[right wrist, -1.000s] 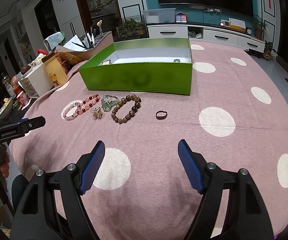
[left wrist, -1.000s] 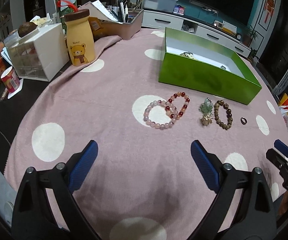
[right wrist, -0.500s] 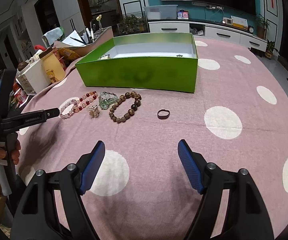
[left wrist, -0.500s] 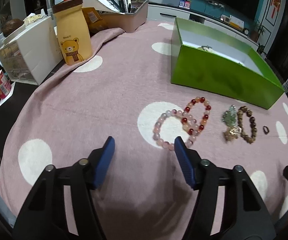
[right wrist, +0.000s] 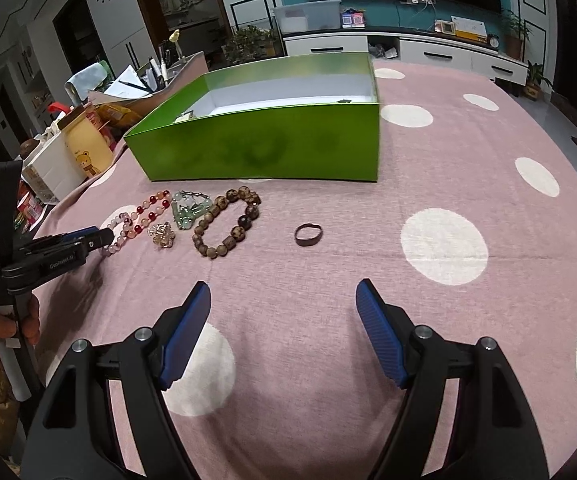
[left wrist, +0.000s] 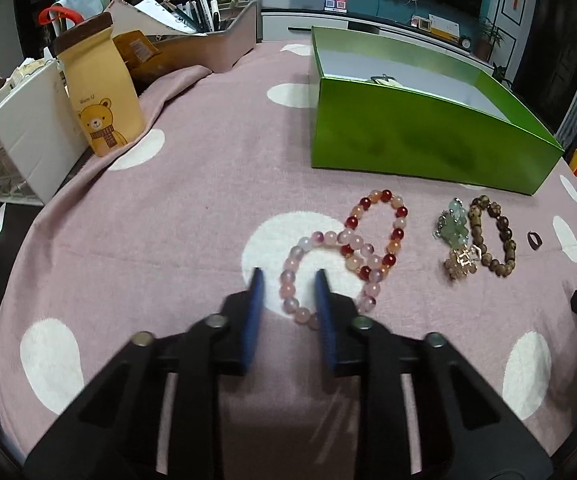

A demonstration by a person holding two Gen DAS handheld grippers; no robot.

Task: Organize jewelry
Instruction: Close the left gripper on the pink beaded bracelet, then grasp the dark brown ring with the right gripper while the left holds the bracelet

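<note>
A pale pink bead bracelet (left wrist: 292,280) lies on the pink dotted cloth, overlapping a red and pink bracelet (left wrist: 396,232). My left gripper (left wrist: 288,280) straddles the pink bracelet's near left side, jaws narrowed but with a gap still showing. To the right lie a green charm piece (left wrist: 454,228), a gold charm (left wrist: 462,262), a brown bead bracelet (left wrist: 504,240) and a dark ring (left wrist: 534,239). My right gripper (right wrist: 282,300) is open and empty, short of the ring (right wrist: 308,234). The green box (right wrist: 256,152) stands behind.
A yellow bear bottle (left wrist: 100,88), a white drawer unit (left wrist: 20,136) and a tray of pens (left wrist: 208,36) stand at the back left. The green box (left wrist: 428,140) holds small jewelry pieces. The table edge curves close on the left.
My left gripper has moved forward and right to the pink bracelet and its jaws have narrowed around the beads. The right gripper has stayed open and nearly still.
</note>
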